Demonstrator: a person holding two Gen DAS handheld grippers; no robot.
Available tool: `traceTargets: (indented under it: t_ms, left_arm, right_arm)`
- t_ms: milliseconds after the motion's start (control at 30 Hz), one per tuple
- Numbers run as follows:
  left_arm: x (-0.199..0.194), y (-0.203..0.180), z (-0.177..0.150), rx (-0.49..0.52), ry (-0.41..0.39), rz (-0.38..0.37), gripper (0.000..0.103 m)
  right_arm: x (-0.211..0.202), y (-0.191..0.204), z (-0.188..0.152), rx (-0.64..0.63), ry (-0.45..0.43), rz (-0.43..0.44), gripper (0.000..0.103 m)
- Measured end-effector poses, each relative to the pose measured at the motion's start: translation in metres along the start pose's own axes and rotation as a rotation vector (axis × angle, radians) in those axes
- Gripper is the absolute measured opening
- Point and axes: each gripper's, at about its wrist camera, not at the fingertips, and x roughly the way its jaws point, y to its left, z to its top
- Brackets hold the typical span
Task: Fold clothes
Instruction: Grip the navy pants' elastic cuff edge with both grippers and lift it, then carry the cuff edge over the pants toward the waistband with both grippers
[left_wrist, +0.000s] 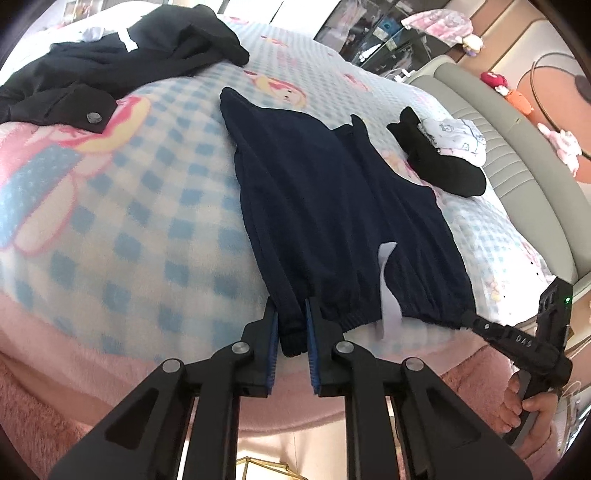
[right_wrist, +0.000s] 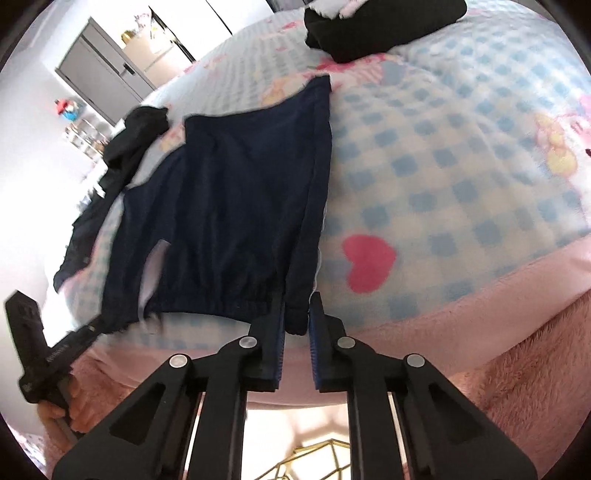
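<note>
Navy shorts lie flat on the bed, on a blue-and-white checked blanket with cartoon prints, waistband toward the bed's near edge. A pale drawstring hangs over the waistband.

Left tongs: clenched on one waistband corner, dark fabric pinched between the blue pads. Right tongs: same at the other corner, pads pressed on the elastic hem. Each tongs also shows at the edge of the other's view, its tip on the far corner of the waistband; a hand wraps the right handle.

Other laundry: a black jacket heaped at the far left of the bed, black socks beside a small folded white printed piece near the grey padded headboard. Pink fuzzy trim runs along the blanket's near edge.
</note>
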Motion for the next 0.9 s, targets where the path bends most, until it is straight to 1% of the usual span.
traceTargets:
  t_ms: [133,167,233,267,300,333,367,400,433,467,500,567,600,700,833,900]
  left_arm:
    - [-0.005,-0.001,-0.002,-0.004,0.011,-0.011,0.014]
    - [-0.003,0.000,-0.003,-0.007,0.021,-0.011,0.015]
    - [0.004,0.005,-0.002,-0.026,0.055,0.002,0.017]
    - [0.004,0.008,-0.001,-0.036,0.062,-0.007,0.018]
    - [0.002,0.009,0.000,-0.046,0.054,-0.015,0.018]
    - [-0.004,0.010,0.001,-0.048,0.029,-0.020,0.019]
    - [-0.007,0.009,0.003,-0.038,0.019,-0.010,0.022]
    - [-0.011,0.010,0.006,-0.033,0.014,0.015,0.026]
    - [-0.014,0.011,0.008,-0.027,0.010,0.039,0.027]
    - [-0.017,0.012,0.011,-0.022,0.006,0.063,0.028]
    - [-0.020,0.012,0.014,-0.019,0.003,0.078,0.029]
    - [-0.027,0.013,0.024,-0.011,-0.023,0.084,0.029]
    - [-0.029,0.011,0.029,-0.003,-0.034,0.070,0.029]
    - [-0.017,-0.006,0.052,0.053,-0.028,0.033,0.029]
    - [0.020,-0.043,0.091,0.130,0.022,-0.007,0.029]
    - [0.037,-0.061,0.105,0.180,0.045,-0.006,0.029]
  right_arm:
    - [-0.014,0.006,-0.003,-0.034,-0.007,0.010,0.010]
    - [-0.013,0.008,-0.004,-0.044,0.001,-0.003,0.011]
    - [-0.002,0.009,-0.002,-0.055,0.052,-0.025,0.015]
    - [0.000,0.008,-0.001,-0.048,0.061,-0.023,0.016]
    - [-0.002,0.006,-0.001,-0.033,0.055,-0.012,0.017]
    - [-0.008,0.006,0.000,-0.031,0.034,0.000,0.019]
    - [-0.015,0.008,0.001,-0.040,0.001,0.013,0.025]
    - [-0.023,0.010,0.003,-0.053,-0.031,0.015,0.027]
    - [-0.030,0.012,0.005,-0.066,-0.056,0.006,0.029]
    - [-0.035,0.013,0.009,-0.076,-0.075,-0.003,0.034]
    - [-0.040,0.012,0.013,-0.086,-0.083,-0.010,0.036]
    - [-0.044,0.009,0.020,-0.095,-0.083,-0.031,0.036]
    - [-0.046,0.005,0.022,-0.098,-0.081,-0.050,0.036]
    - [-0.035,0.003,0.042,-0.108,-0.069,-0.074,0.036]
    - [-0.008,0.002,0.082,-0.111,-0.058,-0.061,0.036]
    - [0.008,0.001,0.106,-0.108,-0.056,-0.075,0.036]
